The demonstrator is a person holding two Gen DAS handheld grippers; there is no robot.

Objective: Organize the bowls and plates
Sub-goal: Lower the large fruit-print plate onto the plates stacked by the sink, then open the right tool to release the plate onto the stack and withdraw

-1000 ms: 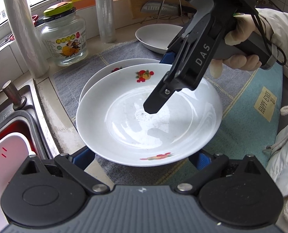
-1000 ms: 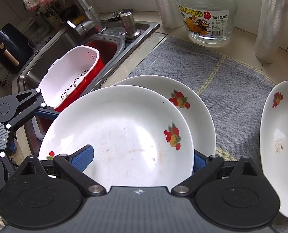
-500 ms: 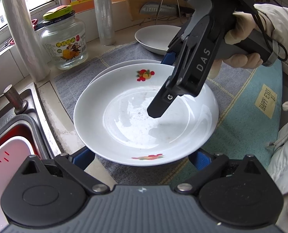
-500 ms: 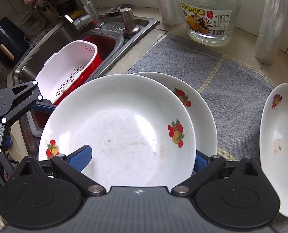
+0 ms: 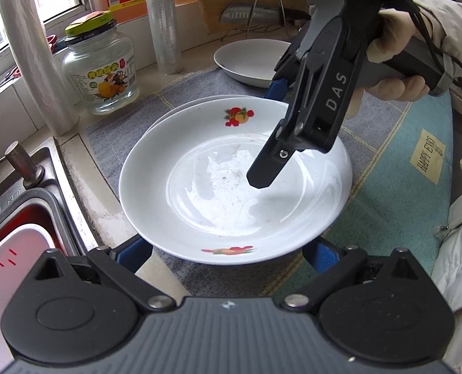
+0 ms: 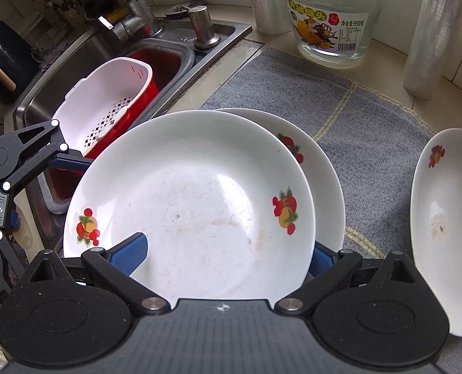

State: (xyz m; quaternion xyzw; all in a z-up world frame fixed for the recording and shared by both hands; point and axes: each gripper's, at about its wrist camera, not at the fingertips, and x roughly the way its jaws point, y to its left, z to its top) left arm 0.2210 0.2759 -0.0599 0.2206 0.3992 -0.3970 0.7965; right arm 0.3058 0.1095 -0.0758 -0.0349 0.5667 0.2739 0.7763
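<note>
A white top plate (image 5: 224, 193) (image 6: 193, 205) with fruit prints lies over a matching lower plate (image 5: 181, 109) (image 6: 324, 168) on the grey mat. My left gripper (image 5: 227, 255) is open, both blue fingers tucked under the plate's near rim. My right gripper (image 6: 224, 257) (image 5: 269, 132) also stands wide. It straddles the opposite rim, with one finger over the plate's inside and the other beneath it. A third plate (image 5: 246, 62) (image 6: 443, 224) sits apart at the mat's far end.
A glass jar (image 5: 101, 68) and two rolls of plastic wrap (image 5: 36, 59) (image 5: 163, 21) stand along the window ledge. The sink holds a red basin with a white colander (image 6: 106, 106) beside the tap (image 6: 131, 9). A teal cloth (image 5: 396, 187) covers the counter's other side.
The top plate has slid further over the lower plate, covering more of it. Both grippers moved along with it and kept their places at its rim.
</note>
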